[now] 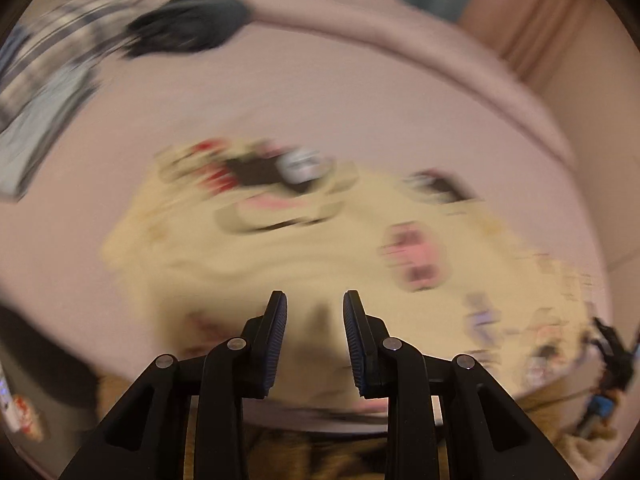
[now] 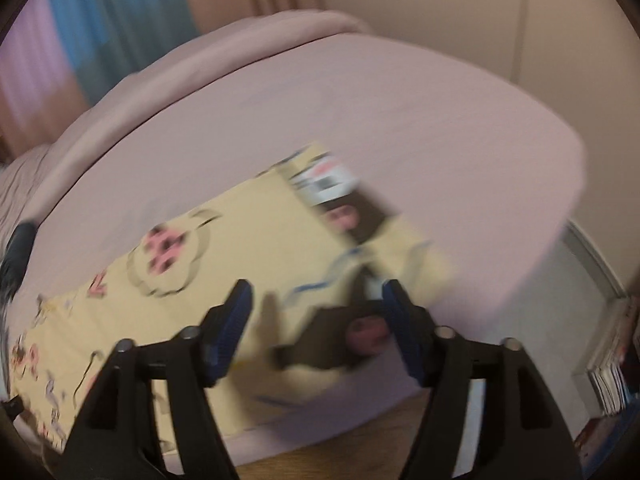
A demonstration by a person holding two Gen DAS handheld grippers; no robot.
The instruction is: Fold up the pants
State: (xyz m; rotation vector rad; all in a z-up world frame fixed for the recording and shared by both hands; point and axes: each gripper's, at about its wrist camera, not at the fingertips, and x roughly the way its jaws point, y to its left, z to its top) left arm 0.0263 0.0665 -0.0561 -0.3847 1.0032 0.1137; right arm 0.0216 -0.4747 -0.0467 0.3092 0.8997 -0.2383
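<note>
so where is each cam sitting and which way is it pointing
Left wrist: rides on the left gripper, looking steeply down along its fingers at the yellow printed pants on the pink bed; only its two black fingers show, a narrow gap between them with nothing gripped.
Right wrist: rides on the right gripper, tilted down over the bed's near edge; its fingers stand wide apart above the pants, gripping nothing.
Shared: the pants, the bed and the curtains. Both views are motion-blurred.
</note>
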